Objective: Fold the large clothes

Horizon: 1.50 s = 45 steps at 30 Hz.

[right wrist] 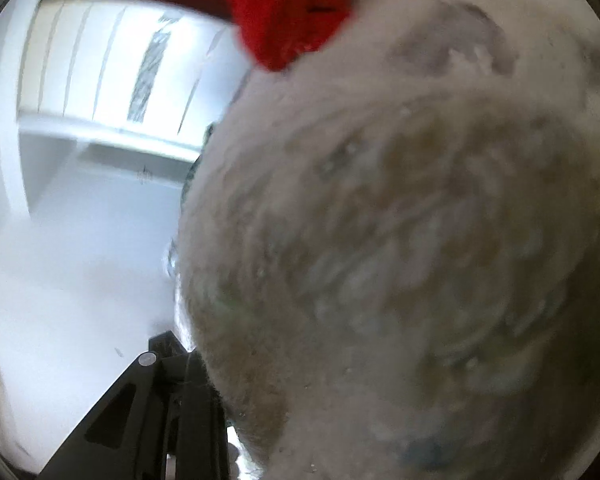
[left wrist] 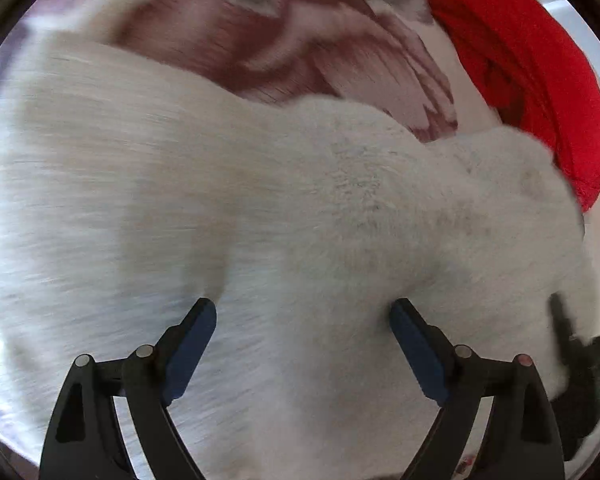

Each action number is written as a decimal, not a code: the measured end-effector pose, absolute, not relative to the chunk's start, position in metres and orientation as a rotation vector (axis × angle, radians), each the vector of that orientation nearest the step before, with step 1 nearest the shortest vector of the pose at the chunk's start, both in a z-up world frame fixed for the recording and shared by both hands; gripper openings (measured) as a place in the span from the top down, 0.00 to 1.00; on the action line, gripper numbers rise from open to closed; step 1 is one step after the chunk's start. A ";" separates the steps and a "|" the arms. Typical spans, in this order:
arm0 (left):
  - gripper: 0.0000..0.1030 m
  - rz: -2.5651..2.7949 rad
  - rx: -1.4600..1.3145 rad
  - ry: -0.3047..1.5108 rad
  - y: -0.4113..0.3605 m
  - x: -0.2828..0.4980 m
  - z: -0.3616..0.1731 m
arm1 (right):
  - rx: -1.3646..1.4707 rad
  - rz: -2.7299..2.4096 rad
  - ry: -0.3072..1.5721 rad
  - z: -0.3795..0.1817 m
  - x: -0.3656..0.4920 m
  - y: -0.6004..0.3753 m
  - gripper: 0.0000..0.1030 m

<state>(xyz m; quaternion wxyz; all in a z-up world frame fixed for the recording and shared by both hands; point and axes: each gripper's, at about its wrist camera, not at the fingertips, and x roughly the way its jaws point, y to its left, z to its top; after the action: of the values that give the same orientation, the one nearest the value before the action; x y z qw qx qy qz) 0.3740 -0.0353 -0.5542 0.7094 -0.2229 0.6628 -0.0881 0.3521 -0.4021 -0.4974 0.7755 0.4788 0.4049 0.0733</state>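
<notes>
Floral bedspread (left wrist: 284,44) bears white fleece (left wrist: 260,200); red garment (left wrist: 531,72).

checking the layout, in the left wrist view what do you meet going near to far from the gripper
left gripper, open over the white fleece → floral sheet → red garment at the far right

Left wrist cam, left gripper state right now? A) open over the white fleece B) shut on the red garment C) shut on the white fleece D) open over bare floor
A: the left gripper has its blue-padded fingers spread wide over the white fleece garment; the red garment lies off at upper right.
</notes>
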 end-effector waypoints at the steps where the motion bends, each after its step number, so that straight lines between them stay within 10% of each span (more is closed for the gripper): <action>1: 0.13 -0.164 -0.456 1.455 -0.020 0.366 -0.543 | 0.952 0.178 0.880 -0.478 0.360 -0.383 0.69; 12: 0.13 0.202 -0.543 1.241 0.191 0.244 -0.447 | 0.099 0.266 0.996 -0.389 0.410 -0.091 0.69; 17: 0.13 0.344 -0.687 1.151 0.267 0.195 -0.431 | -0.090 0.447 1.147 -0.434 0.412 0.059 0.40; 22: 0.13 0.340 -0.743 1.142 0.299 0.198 -0.430 | 0.079 0.755 1.380 -0.459 0.399 0.119 0.36; 25: 0.13 0.232 -0.710 1.140 0.294 0.221 -0.423 | 0.298 0.791 1.407 -0.449 0.395 0.068 0.19; 37: 0.14 -0.304 -0.331 1.433 0.152 0.425 -0.534 | 0.656 0.349 1.484 -0.513 0.474 -0.172 0.19; 38: 0.22 -0.322 -0.321 1.427 0.147 0.428 -0.540 | 0.724 0.378 1.496 -0.527 0.483 -0.176 0.19; 40: 0.73 -0.373 -0.371 1.389 0.146 0.426 -0.542 | 0.830 0.406 1.534 -0.556 0.495 -0.176 0.19; 41: 0.83 -0.347 -0.352 1.372 0.147 0.422 -0.540 | 0.848 0.415 1.537 -0.565 0.501 -0.171 0.20; 45: 0.90 -0.246 -0.389 1.325 0.181 0.392 -0.541 | 0.779 0.447 1.444 -0.550 0.517 -0.155 0.84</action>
<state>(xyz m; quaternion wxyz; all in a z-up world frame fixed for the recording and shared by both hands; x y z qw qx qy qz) 0.3917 0.1807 -0.5410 0.7639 -0.1788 0.6096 -0.1131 0.5165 -0.1546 -0.5499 0.6599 0.3440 0.6381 0.1975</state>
